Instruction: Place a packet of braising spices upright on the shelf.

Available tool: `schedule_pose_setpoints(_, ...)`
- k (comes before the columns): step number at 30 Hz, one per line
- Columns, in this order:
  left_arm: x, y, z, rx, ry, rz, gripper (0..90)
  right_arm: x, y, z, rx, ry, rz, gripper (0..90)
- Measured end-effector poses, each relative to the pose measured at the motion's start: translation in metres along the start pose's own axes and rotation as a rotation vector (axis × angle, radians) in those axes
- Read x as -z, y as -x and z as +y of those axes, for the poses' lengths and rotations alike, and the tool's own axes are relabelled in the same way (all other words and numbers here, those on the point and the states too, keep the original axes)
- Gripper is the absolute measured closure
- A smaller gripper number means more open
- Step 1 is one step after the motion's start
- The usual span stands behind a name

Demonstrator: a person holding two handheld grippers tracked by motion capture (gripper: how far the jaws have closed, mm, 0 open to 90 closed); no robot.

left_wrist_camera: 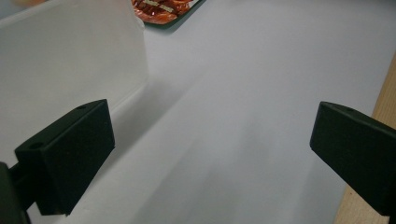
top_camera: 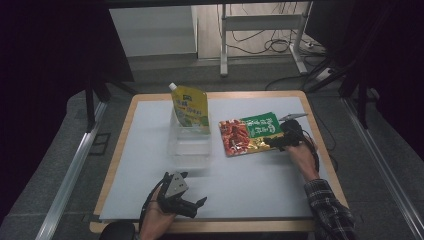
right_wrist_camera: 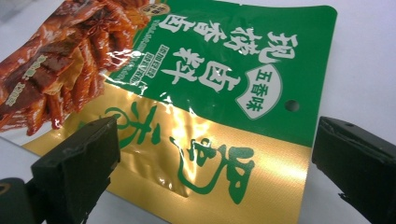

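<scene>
A flat snack packet (top_camera: 250, 133) in green, gold and red lies on the white mat right of centre. My right gripper (top_camera: 278, 142) sits at its right end, open, with the packet's gold edge (right_wrist_camera: 205, 163) between the spread jaws. A yellow-green spouted pouch (top_camera: 190, 108) stands upright in a clear plastic box (top_camera: 190, 145). My left gripper (top_camera: 195, 192) rests open near the table's front edge, pointing right across bare mat; the box wall (left_wrist_camera: 70, 60) and a corner of the packet (left_wrist_camera: 161, 11) lie ahead of it.
The white mat (top_camera: 250, 185) covers a wooden table whose edge (left_wrist_camera: 385, 100) runs beside the left gripper's outer jaw. A metal stand with cables (top_camera: 260, 35) is on the floor behind the table.
</scene>
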State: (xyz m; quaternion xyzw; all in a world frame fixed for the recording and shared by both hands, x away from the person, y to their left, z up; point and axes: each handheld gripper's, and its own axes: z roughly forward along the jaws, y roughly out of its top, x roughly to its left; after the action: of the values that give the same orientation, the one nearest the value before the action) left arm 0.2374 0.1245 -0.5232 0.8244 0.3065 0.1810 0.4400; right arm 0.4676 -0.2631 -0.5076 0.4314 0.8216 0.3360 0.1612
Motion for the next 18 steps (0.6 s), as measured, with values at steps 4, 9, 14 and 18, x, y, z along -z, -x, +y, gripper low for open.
schedule_pose_setpoints(4, -0.0002, 0.0001, 0.0001, -0.002, -0.001, -0.001, 0.0, -0.0017, 0.0025, 0.0004, -0.034, -0.019, -0.003, 1.2)
schedule_pose_setpoints(9, -0.0004, 0.0002, 0.0001, -0.004, -0.003, -0.001, 0.0, -0.0042, 0.0042, 0.0012, -0.090, -0.041, 0.004, 1.2)
schedule_pose_setpoints(14, -0.0005, 0.0004, 0.0001, -0.004, -0.003, -0.001, 0.0, -0.0063, 0.0058, 0.0013, -0.126, -0.061, -0.009, 1.2)
schedule_pose_setpoints(18, -0.0005, 0.0006, 0.0002, -0.006, -0.004, -0.001, 0.0, -0.0093, 0.0078, 0.0011, -0.171, -0.086, -0.003, 1.2)
